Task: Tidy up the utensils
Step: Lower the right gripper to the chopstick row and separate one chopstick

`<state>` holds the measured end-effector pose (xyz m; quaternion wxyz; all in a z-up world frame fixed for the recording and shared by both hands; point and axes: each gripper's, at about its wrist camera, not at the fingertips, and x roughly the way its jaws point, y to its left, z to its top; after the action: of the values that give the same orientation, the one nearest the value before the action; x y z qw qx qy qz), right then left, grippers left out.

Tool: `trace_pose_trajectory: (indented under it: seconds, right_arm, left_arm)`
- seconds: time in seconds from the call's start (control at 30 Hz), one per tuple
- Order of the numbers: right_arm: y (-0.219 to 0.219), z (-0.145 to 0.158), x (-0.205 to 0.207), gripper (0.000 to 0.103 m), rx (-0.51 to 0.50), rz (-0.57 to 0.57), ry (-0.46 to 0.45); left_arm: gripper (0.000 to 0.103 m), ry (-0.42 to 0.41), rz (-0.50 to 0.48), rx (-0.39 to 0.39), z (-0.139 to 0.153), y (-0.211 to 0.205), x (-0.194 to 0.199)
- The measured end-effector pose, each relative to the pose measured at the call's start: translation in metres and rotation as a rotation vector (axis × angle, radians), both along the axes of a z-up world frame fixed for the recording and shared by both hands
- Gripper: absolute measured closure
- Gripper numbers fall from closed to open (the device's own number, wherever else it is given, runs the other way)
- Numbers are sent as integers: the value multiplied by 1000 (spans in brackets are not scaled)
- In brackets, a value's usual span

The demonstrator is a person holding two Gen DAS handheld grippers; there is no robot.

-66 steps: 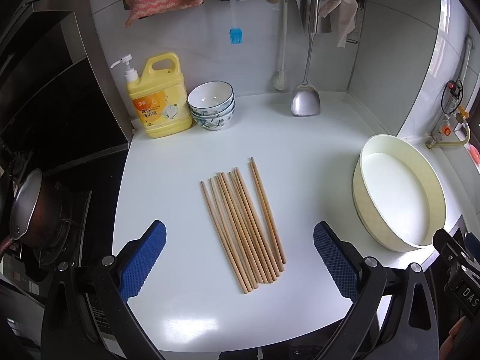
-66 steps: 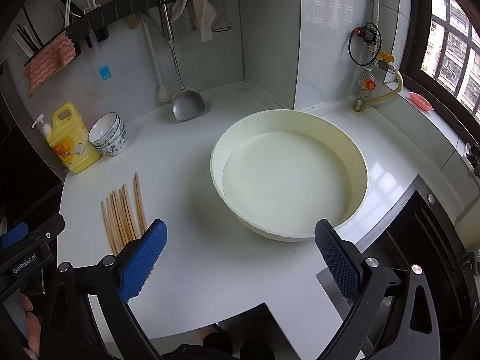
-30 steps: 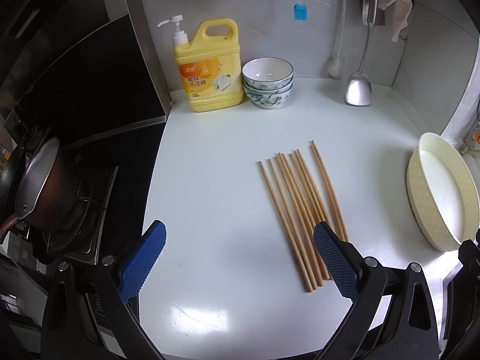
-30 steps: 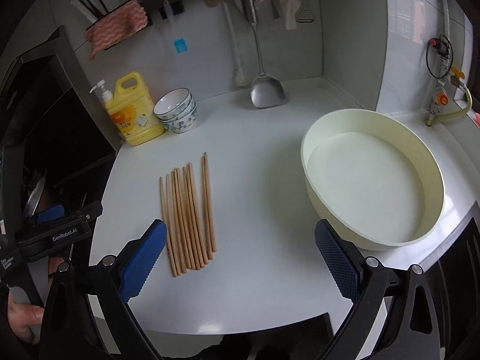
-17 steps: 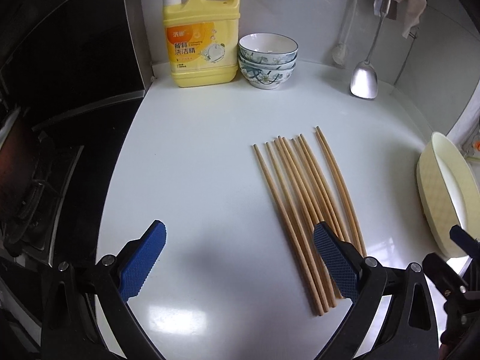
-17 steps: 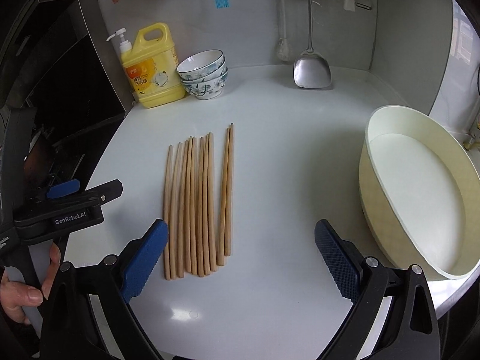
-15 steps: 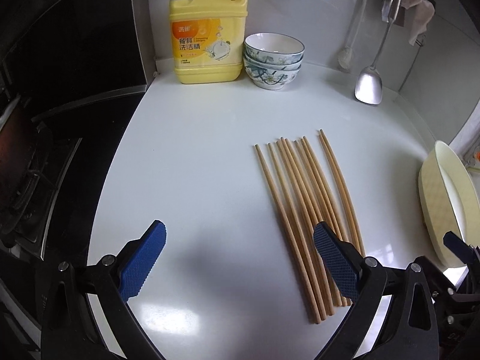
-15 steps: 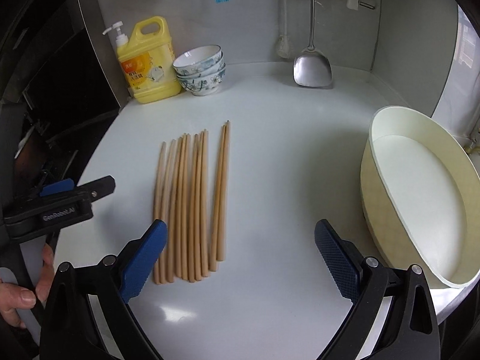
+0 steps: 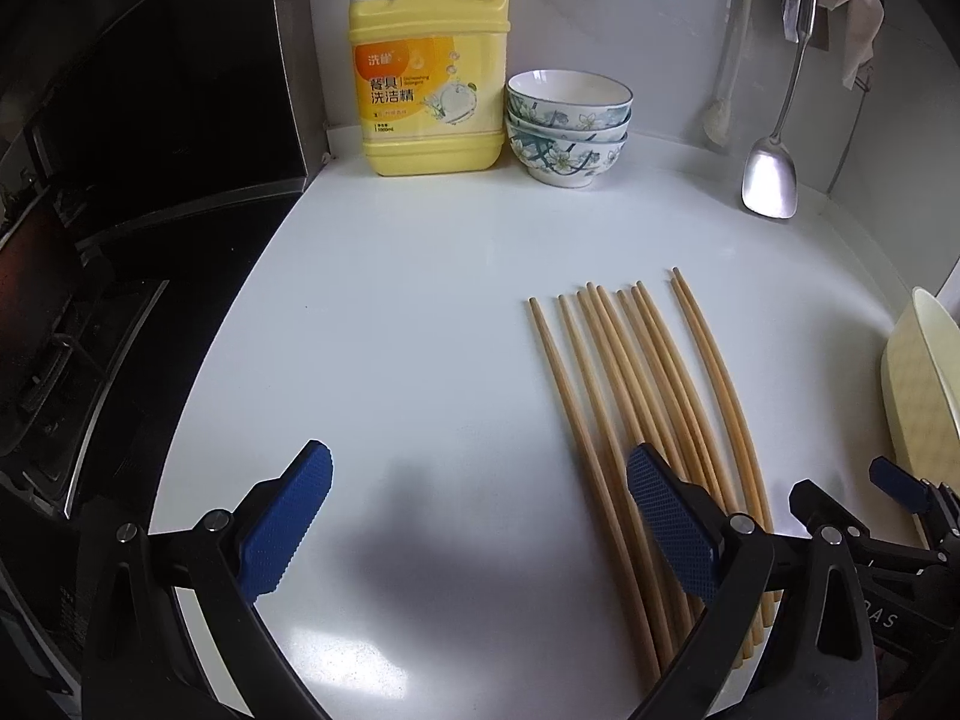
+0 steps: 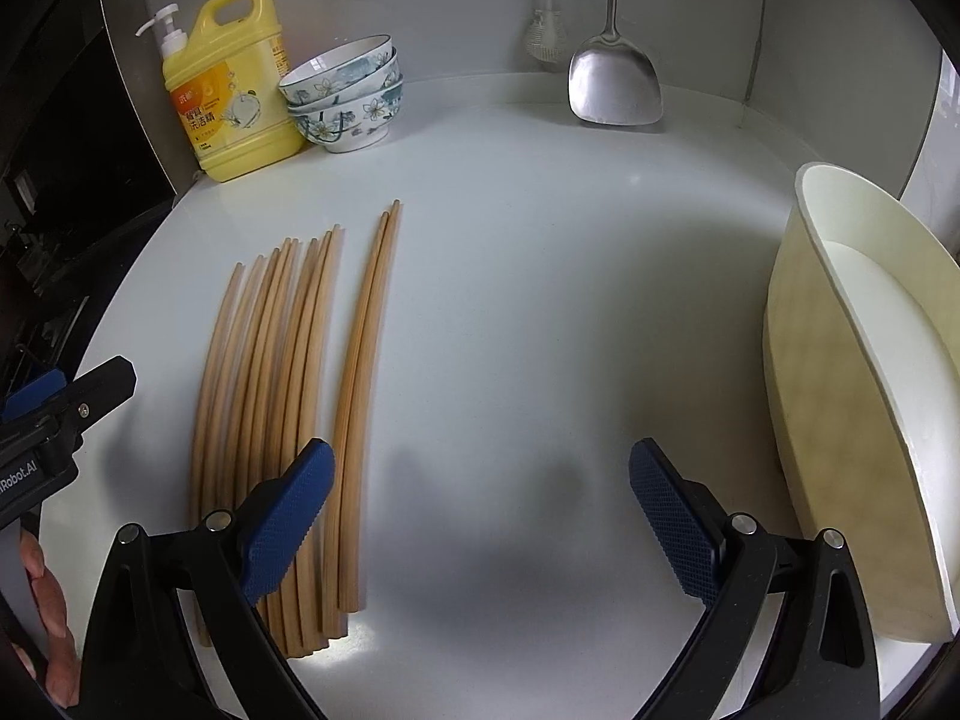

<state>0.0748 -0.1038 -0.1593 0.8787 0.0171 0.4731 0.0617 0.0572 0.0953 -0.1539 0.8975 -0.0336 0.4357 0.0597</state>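
Several wooden chopsticks lie side by side on the white counter, two of them a little apart on the right. My left gripper hovers open low over the counter, its right pad over the near ends of the chopsticks and bare counter between its fingers. My right gripper is open too, with its left pad over the chopsticks' near ends and nothing held. Each gripper shows at the edge of the other's view.
A yellow detergent jug and stacked floral bowls stand by the back wall. A metal spatula hangs there. A cream basin stands on the right, a dark stove on the left.
Both grippers have come lower and closer to the counter. The chopsticks look larger and now reach under the inner pad of each gripper. The chopsticks themselves have not moved.
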Motion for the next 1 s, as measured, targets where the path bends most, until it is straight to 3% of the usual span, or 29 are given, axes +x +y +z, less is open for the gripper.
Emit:
trace_pose_trajectory:
  seconds: [0.13,0.67,1.0]
  right_arm:
    - [6,-3,3,9,-33,12,-3]
    - [17,-13,6,9,-128,26,5]
    - [10,-12,7,9,-128,1,-4]
  left_arm:
    - [6,10,3,-32,-10,3,1]
    - [6,39,-19,-40,-24,0,9]
    - [6,57,-13,-36,-31,1,11]
